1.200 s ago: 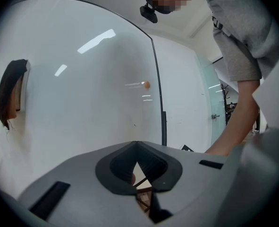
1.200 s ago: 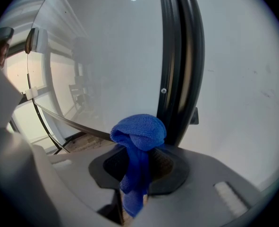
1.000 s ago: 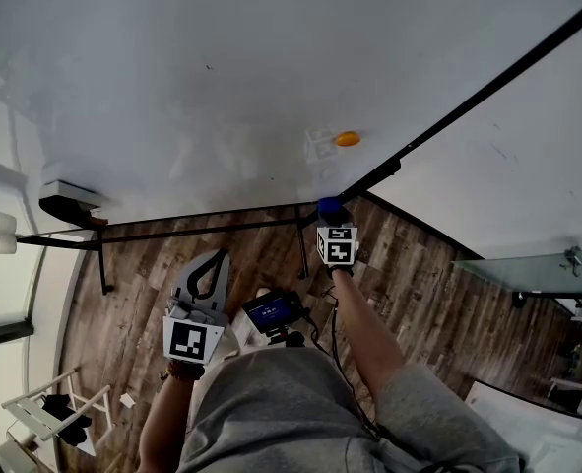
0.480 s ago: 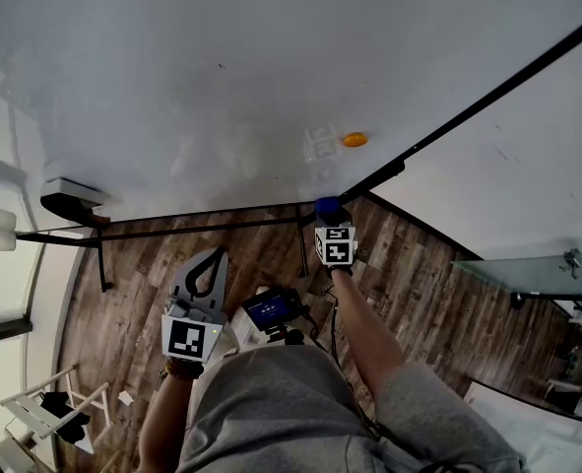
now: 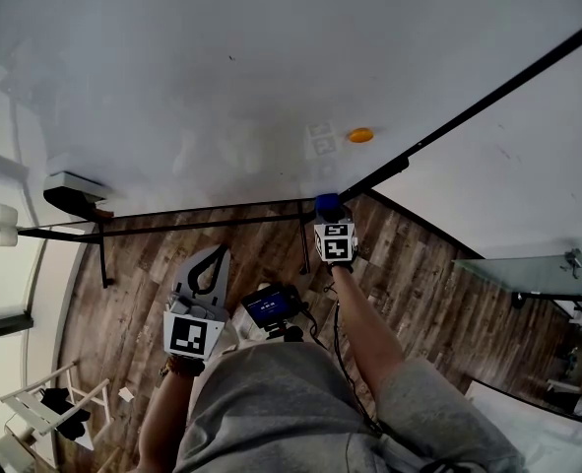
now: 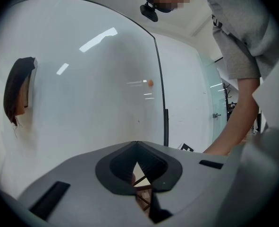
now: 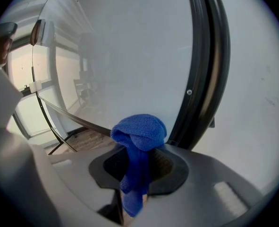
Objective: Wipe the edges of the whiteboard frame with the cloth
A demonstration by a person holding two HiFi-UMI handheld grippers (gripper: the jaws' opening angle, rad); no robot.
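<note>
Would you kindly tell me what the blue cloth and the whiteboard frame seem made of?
The blue cloth looks like microfibre: fine looped, matte weave, hanging in soft folds. The frame looks like black metal or hard plastic, I cannot tell which: smooth, with a satin sheen.

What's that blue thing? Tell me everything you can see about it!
It is a bright blue cloth, soft and nubbly like microfibre. The right gripper pinches it between its fingers. The top is bunched into a rounded, folded lump poking out past the tips, and a narrow tail trails back between them. It is held close to the lower corner of the whiteboard's black frame; whether it touches the frame cannot be told.
</note>
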